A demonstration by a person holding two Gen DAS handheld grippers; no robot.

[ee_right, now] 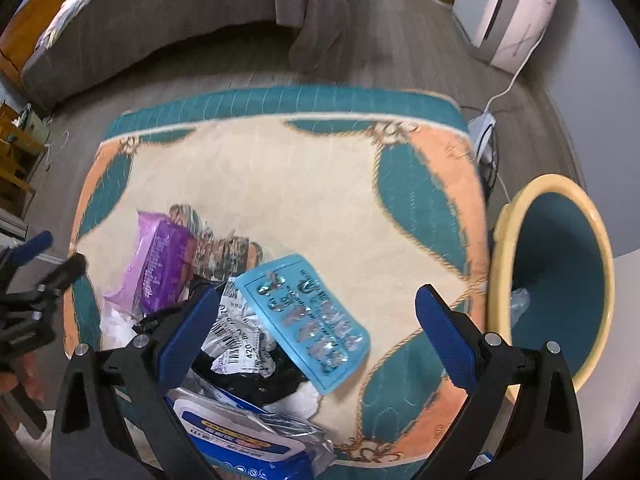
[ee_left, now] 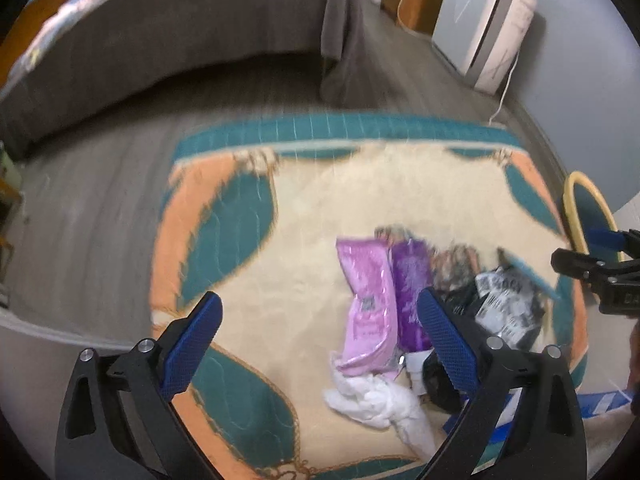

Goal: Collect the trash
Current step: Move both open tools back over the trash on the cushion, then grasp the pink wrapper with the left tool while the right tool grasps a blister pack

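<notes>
A heap of trash lies on a cream, teal and orange mat (ee_left: pixel 304 200) (ee_right: pixel 304 184). It holds a pink wrapper (ee_left: pixel 368 304), a purple wrapper (ee_left: pixel 410 292) (ee_right: pixel 160 264), a white tissue (ee_left: pixel 376 400), a black bag with a barcode label (ee_left: pixel 504 308) (ee_right: pixel 240 348), a light blue blister pack (ee_right: pixel 308 320) and a blue-and-white package (ee_right: pixel 236 436). My left gripper (ee_left: pixel 320 344) hovers open above the pink wrapper's near end. My right gripper (ee_right: pixel 316 340) is open over the blister pack. The teal bin with a yellow rim (ee_right: pixel 560 280) (ee_left: pixel 580 208) stands right of the mat.
A grey bed (ee_left: pixel 160 40) (ee_right: pixel 160 20) runs along the back on grey wood flooring. A white appliance (ee_left: pixel 484 20) (ee_right: pixel 516 4) stands at the far right, with a white cable and plug block (ee_right: pixel 484 136) trailing to the mat's corner. Wooden furniture (ee_right: pixel 16 152) sits at the left edge.
</notes>
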